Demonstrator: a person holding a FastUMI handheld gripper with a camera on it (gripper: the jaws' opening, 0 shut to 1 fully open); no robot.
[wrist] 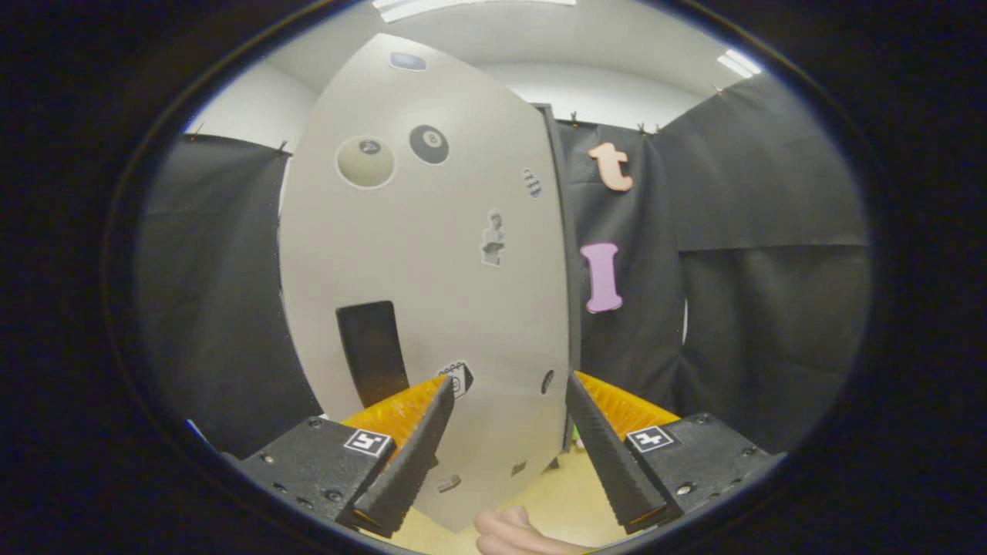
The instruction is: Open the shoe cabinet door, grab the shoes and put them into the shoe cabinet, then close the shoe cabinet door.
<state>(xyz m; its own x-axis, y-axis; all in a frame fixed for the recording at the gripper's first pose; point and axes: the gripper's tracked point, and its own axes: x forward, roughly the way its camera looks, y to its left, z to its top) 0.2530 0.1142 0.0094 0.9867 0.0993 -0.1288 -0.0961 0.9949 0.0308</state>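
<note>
Tongs (509, 385) spread wide, nothing between the fingers and nothing gripped. Both fingers point forward at the cabinet door (424, 254).

Just ahead of the fingertips: a big pale panel, which I take for the shoe cabinet's door. It stands upright, long axis vertical, rising well above the tongs. Its right vertical edge (567, 254) runs down to a spot just above the right finger (609, 447), so most of the panel lies ahead of the left finger (409, 455) and further left. The gap between the fingers frames the panel's lower right part.

On the panel:
- dark upright rectangle (372, 351) just above and left of the left fingertip; could be a handle or recess, can't tell
- several stickers (429, 144) higher up, well beyond the tips

A hand (513, 532) shows below and between the fingers, near the panel's bottom edge. Whether it touches the panel, can't tell.

Beyond the right finger: pale floor (563, 493), then the black cloth wall (771, 254) past the panel's right edge.

Door state is unclear. The dark strip along the right edge may be the panel's thickness or the cabinet's side. The scene fits a shut door being approached or one just pushed to.

Key relation: free edge sits ahead of the right finger, vertical, so any grip on it would need the fingers either side of that edge.
</note>
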